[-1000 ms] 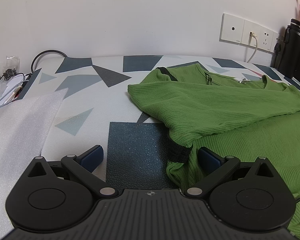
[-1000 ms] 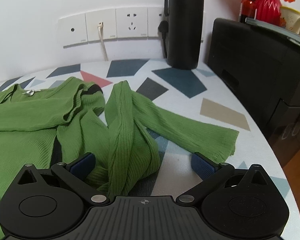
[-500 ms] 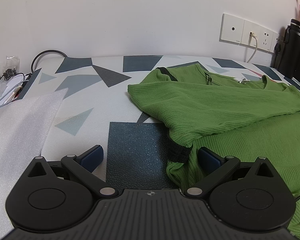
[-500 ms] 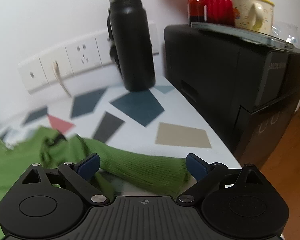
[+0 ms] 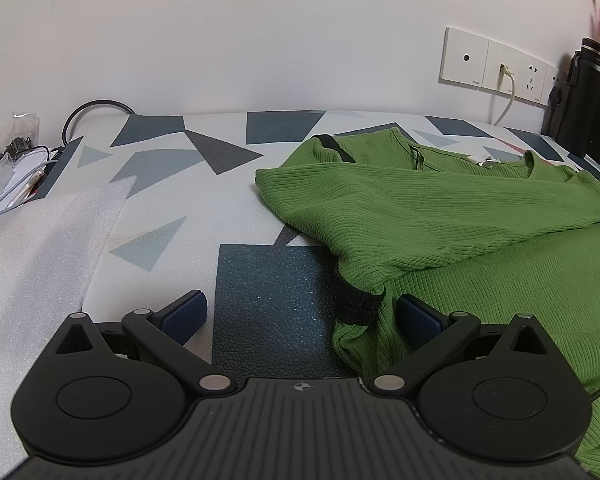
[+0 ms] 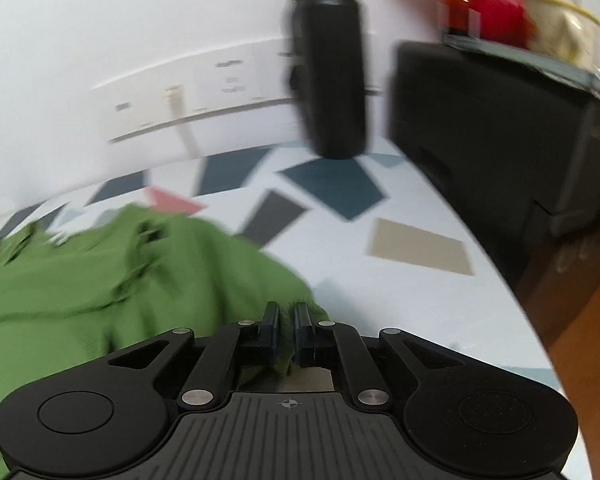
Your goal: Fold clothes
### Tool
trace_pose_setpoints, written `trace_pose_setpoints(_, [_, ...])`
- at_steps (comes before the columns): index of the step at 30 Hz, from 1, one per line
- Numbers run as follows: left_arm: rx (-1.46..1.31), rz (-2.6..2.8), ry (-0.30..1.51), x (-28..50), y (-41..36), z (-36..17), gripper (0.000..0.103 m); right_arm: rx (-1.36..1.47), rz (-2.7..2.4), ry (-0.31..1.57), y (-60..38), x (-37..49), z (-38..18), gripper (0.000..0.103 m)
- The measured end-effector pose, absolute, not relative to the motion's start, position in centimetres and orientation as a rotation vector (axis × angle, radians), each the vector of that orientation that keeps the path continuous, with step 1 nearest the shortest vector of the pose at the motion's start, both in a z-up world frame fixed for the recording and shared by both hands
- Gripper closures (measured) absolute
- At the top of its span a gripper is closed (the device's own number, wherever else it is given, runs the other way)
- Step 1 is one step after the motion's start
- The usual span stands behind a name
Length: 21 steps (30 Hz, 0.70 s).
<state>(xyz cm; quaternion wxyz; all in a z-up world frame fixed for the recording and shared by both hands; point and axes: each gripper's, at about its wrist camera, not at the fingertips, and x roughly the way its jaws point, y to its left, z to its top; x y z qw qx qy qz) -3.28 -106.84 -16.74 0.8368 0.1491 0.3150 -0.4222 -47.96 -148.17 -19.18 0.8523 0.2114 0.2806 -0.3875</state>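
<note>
Patterned tabletop [image 5: 172,184] carries a green sweater [image 5: 440,220], right gripper [image 6: 287,334] pinching it, left gripper [image 5: 300,312] low with fingers spread.

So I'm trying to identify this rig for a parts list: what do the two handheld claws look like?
Both look alike: matte black plastic. The left claw has two round discs at the base, angled linkage arms with silver pivot pins, a ribbed centre plate marked with a small crosshair, and dark blue finger pads. The right claw shows the same build. A thin black cable trails beside the left one.
</note>
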Motion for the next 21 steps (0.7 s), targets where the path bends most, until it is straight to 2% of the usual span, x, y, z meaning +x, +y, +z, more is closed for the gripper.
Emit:
trace_pose_setpoints(4, [0.316,-0.894,0.666,-3.3,-106.8,-16.7,0.000,0.386,-0.639,0.633,-145.3,-46.7,-18.1,0.094])
trace_pose_setpoints(7, [0.316,-0.895,0.667,-3.3,-106.8,-16.7,0.000,0.348,-0.620,0.650,-144.5,-45.5,-17.5,0.070])
trace_pose_setpoints(9, [0.316,-0.895,0.667,-3.3,-106.8,-16.8,0.000,0.330,-0.638,0.652,-144.3,-44.8,-17.2,0.047])
trace_pose_setpoints(11, [0.316,-0.895,0.667,-3.3,-106.8,-16.7,0.000,0.322,-0.665,0.648,-144.4,-44.1,-17.1,0.040])
trace_pose_setpoints(15, [0.315,-0.895,0.667,-3.3,-106.8,-16.7,0.000,0.351,-0.687,0.619,-145.1,-43.3,-17.0,0.033])
trace_pose_setpoints(17, [0.315,-0.895,0.667,-3.3,-106.8,-16.7,0.000,0.340,-0.694,0.639,-145.4,-42.6,-17.6,0.033])
trace_pose_setpoints(19, [0.315,-0.895,0.667,-3.3,-106.8,-16.7,0.000,0.316,-0.704,0.674,-145.6,-41.8,-18.5,0.035])
trace_pose_setpoints(21, [0.316,-0.894,0.666,-3.3,-106.8,-16.7,0.000,0.306,-0.702,0.702,-145.8,-41.2,-19.3,0.043])
